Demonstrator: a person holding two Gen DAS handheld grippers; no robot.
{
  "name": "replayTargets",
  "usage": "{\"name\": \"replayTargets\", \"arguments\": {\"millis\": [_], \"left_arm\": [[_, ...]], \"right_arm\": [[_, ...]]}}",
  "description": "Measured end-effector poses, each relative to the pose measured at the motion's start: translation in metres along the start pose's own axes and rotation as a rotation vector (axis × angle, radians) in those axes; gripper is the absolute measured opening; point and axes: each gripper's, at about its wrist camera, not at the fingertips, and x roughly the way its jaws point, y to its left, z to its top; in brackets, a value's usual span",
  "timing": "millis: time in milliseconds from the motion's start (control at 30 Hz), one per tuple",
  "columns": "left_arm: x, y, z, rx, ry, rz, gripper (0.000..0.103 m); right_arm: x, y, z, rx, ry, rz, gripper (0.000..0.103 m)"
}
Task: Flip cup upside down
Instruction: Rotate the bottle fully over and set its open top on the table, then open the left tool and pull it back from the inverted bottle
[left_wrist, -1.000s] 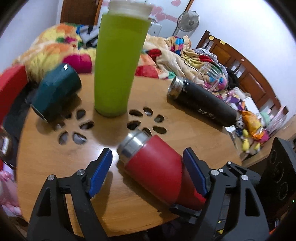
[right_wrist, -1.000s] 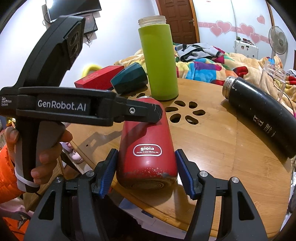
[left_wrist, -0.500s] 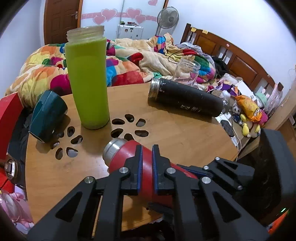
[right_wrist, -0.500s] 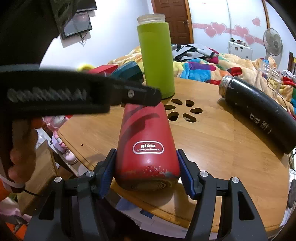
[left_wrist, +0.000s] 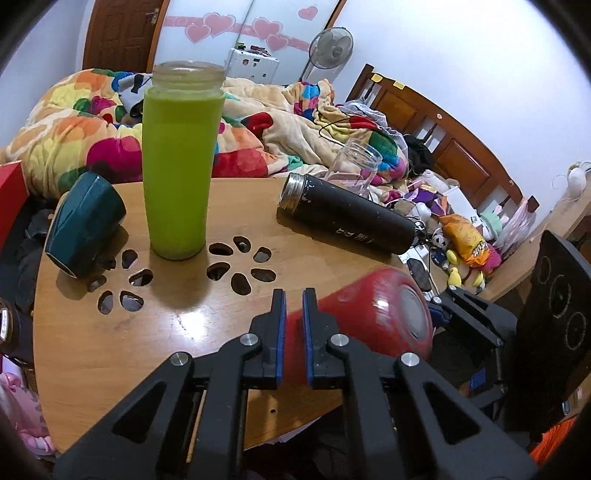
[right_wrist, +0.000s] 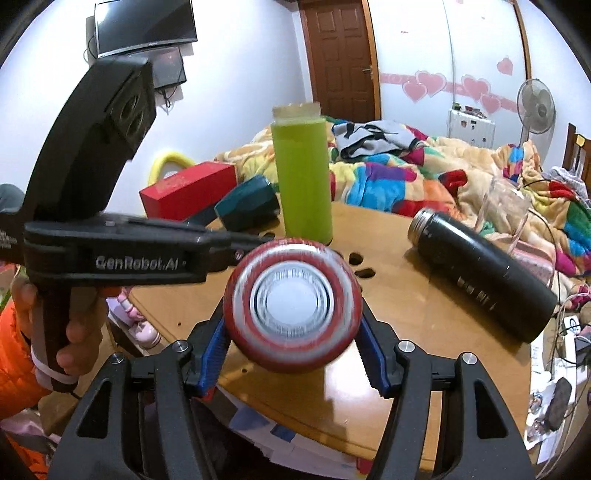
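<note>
The red cup (right_wrist: 291, 306) is a steel-rimmed flask. My right gripper (right_wrist: 291, 354) is shut on its body and holds it tilted up, base end toward the camera, above the round wooden table (right_wrist: 424, 354). In the left wrist view the red cup (left_wrist: 373, 317) shows its base at the right, just beyond my left gripper (left_wrist: 293, 332), which is shut with nothing between its pads. The left gripper's body (right_wrist: 122, 254) reaches toward the cup from the left in the right wrist view.
A tall green bottle (left_wrist: 181, 162) stands upright mid-table. A teal cup (left_wrist: 83, 225) lies on its side at left. A black flask (left_wrist: 347, 218) lies at right, a clear glass (left_wrist: 356, 166) behind it. A red box (right_wrist: 188, 192) and a bed lie beyond.
My left gripper closed and pulled back from the red cup. My right gripper lifted the cup off the table and tipped it so its base faces the camera.
</note>
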Motion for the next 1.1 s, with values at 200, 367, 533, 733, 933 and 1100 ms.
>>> {"name": "replayTargets", "arguments": {"millis": [200, 367, 533, 733, 933, 1100], "left_arm": [[-0.034, -0.010, 0.013, 0.025, -0.072, -0.048, 0.008], [-0.037, -0.026, 0.015, 0.096, -0.057, -0.024, 0.008], [-0.029, -0.022, 0.011, 0.093, -0.042, 0.028, 0.012], [-0.029, -0.014, 0.009, 0.066, -0.052, 0.019, 0.022], [-0.040, -0.016, 0.013, 0.051, -0.073, 0.037, 0.022], [-0.081, -0.026, 0.016, 0.061, -0.184, 0.077, 0.031]], "right_arm": [[0.006, 0.005, 0.006, -0.027, -0.001, -0.019, 0.059], [0.007, 0.007, 0.006, -0.033, -0.003, -0.030, 0.059], [0.013, 0.011, 0.012, -0.042, 0.017, -0.047, 0.059], [0.016, 0.013, 0.016, -0.031, 0.031, -0.049, 0.060], [0.001, 0.007, 0.019, 0.016, 0.032, -0.046, 0.071], [-0.033, 0.005, 0.023, 0.029, -0.001, -0.065, 0.078]]}}
